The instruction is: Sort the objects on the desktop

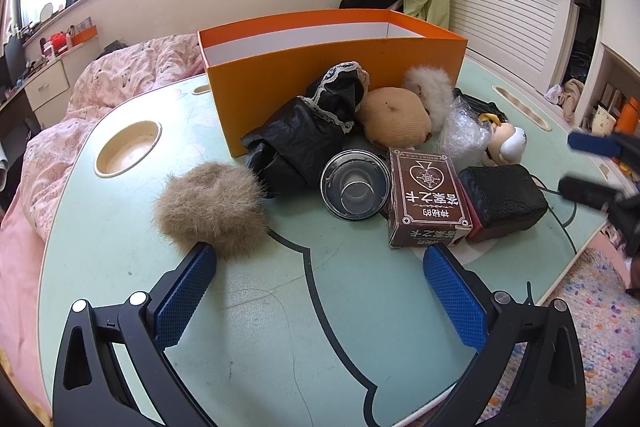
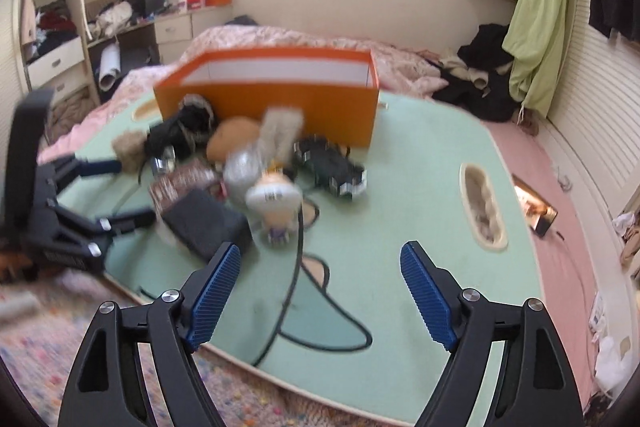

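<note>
Pale green tabletop (image 1: 248, 307), seen from both wrists; its near edge passes under the right gripper (image 2: 320, 291), whose jaws stand wide apart with nothing between them. Bare surface lies ahead and to the right of that gripper, up to an oval slot (image 2: 482, 211) near the table's right edge. Orange box (image 1: 336, 67), open-topped, stands beyond the clutter at the far side. Left gripper (image 1: 316, 275), jaws spread and empty, hovers over clear tabletop; a tan fur puff (image 1: 210, 205) lies just beside its left fingertip, a brown card box (image 1: 426, 201) just ahead of its right. Black pouch (image 1: 504, 201), steel cup (image 1: 355, 185) and doll (image 2: 274, 201) crowd between.
</note>
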`<action>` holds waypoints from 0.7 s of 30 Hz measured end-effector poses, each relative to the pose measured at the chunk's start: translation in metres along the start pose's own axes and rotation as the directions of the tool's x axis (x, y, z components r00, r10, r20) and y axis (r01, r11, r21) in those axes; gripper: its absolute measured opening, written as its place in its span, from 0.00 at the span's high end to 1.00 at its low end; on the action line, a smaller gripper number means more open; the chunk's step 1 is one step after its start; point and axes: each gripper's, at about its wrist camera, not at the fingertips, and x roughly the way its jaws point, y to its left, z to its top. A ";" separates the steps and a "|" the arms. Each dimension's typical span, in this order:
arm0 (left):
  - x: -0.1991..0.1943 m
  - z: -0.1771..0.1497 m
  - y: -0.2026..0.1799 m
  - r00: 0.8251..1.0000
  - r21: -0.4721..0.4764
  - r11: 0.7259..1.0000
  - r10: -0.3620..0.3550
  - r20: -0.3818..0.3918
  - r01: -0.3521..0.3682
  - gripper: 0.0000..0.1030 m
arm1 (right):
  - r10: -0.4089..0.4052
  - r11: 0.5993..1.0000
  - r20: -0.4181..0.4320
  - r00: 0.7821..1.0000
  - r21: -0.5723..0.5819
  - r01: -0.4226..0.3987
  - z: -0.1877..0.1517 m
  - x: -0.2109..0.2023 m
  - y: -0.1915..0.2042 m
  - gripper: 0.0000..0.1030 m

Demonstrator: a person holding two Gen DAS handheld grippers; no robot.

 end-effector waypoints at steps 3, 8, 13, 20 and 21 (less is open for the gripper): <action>0.000 0.000 0.000 1.000 0.000 1.000 0.000 -0.001 0.000 0.00 | 0.014 1.000 -0.059 0.998 -0.003 -0.014 -0.008 0.011 -0.001 0.18; 0.000 -0.001 0.001 1.000 0.003 1.000 0.000 0.001 0.000 0.00 | 0.078 0.996 -0.070 0.994 -0.033 -0.081 -0.008 0.014 -0.002 0.00; 0.001 -0.001 0.001 1.000 0.004 1.000 -0.001 0.000 0.001 0.00 | 0.132 0.989 -0.050 0.990 -0.067 -0.135 -0.009 0.014 -0.004 0.00; 0.001 -0.001 0.000 1.000 0.003 1.000 0.000 -0.001 0.000 0.00 | 0.134 0.988 -0.053 0.990 -0.067 -0.137 -0.008 0.018 0.001 0.00; 0.001 -0.001 0.000 1.000 0.003 1.000 0.000 -0.001 0.000 0.00 | 0.134 0.988 -0.053 0.990 -0.067 -0.137 -0.008 0.018 0.001 0.00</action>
